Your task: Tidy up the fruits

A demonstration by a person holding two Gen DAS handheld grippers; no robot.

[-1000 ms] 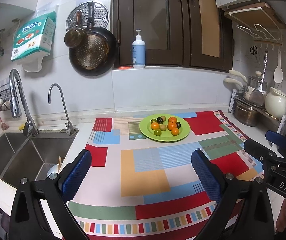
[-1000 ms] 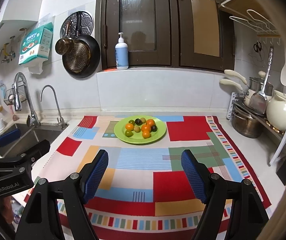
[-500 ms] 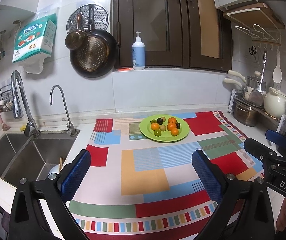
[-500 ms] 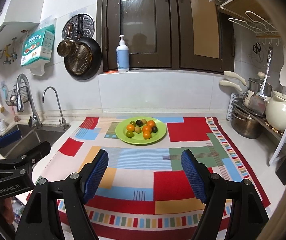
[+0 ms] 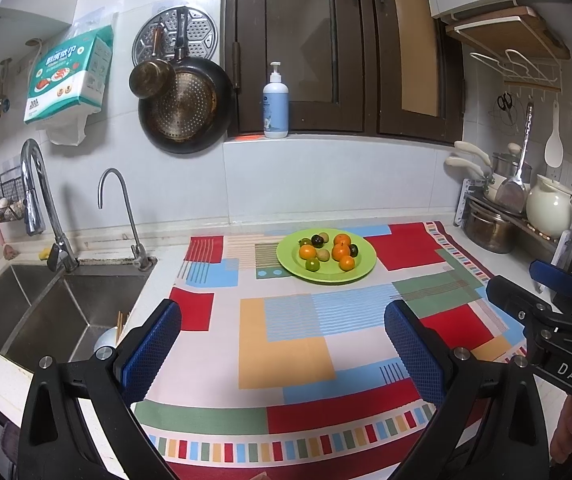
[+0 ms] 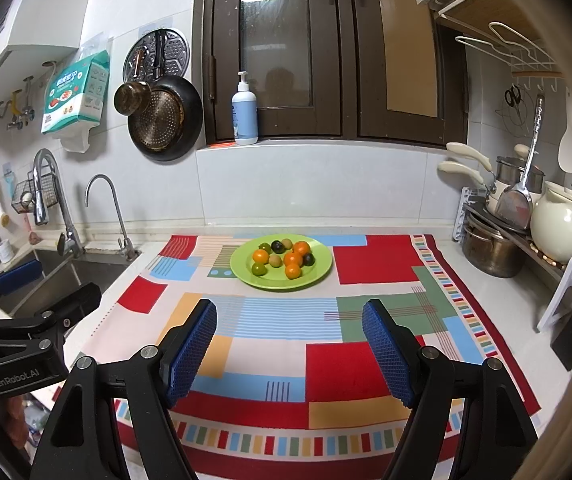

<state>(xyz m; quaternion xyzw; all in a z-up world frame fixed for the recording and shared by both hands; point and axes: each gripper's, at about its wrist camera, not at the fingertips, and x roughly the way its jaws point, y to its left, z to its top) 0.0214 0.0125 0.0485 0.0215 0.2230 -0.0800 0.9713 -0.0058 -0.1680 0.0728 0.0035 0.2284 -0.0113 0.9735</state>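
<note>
Both tongs, left (image 5: 281, 344) and right (image 6: 289, 344), gape empty, angled downward.

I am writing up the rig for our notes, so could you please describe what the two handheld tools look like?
Both are matte black plastic frames with silver bolt heads. Each left tool and right tool ends in two long fingers faced with blue, grid-textured pads. White lettering reads "GenRobot.AI" on the left tool's body and "DAS" on the right's. No cables or sleeves show.

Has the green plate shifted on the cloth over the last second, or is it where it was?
No. The green plate sits over the same patches of the patterned cloth, left of the big red block, as one second ago. Nothing touches it.
</note>
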